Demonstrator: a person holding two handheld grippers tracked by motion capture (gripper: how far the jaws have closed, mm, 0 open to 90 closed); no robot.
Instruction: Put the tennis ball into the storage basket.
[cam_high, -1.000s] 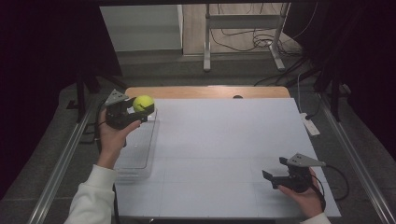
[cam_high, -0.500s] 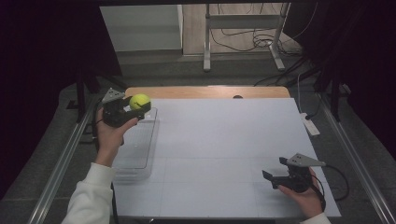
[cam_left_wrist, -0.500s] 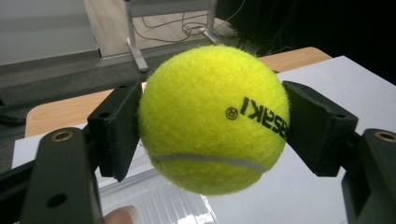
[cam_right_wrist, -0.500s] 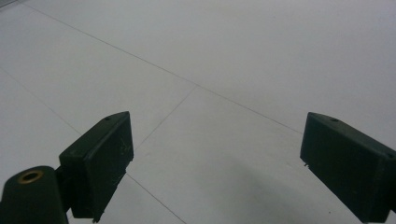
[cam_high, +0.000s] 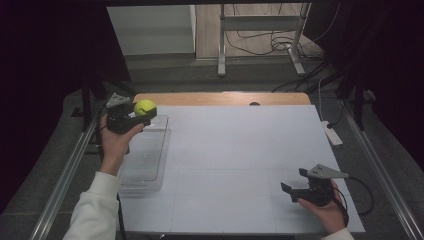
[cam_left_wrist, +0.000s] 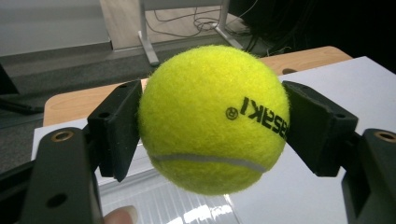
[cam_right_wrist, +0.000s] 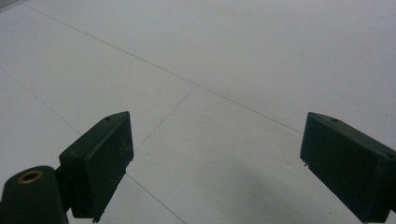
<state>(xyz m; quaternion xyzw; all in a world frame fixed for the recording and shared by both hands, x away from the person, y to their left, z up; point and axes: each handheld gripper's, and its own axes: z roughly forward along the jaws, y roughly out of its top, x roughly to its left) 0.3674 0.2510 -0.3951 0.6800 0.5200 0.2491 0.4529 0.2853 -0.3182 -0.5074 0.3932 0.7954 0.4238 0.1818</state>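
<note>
Barely shifted since a second ago, my left tool (cam_high: 134, 114) pinches the tennis ball (cam_high: 145, 107) between both pads, above the clear tray (cam_high: 145, 165) at the bench's (cam_high: 240, 160) far left corner. My right tool (cam_high: 296, 185) rests spread, empty, near the right corner.

A white long sleeve (cam_high: 95, 207) is worn on the left arm, and a white cuff (cam_high: 340, 234) is seen at the right wrist. Each gripper is built of black blocky parts, with brass-coloured screw inserts set in the jaw arms. A grey three-cornered plate (cam_high: 327, 172) is carried on the right gripper (cam_high: 295, 182), from which a black cable (cam_high: 362, 192) is trailed.
</note>
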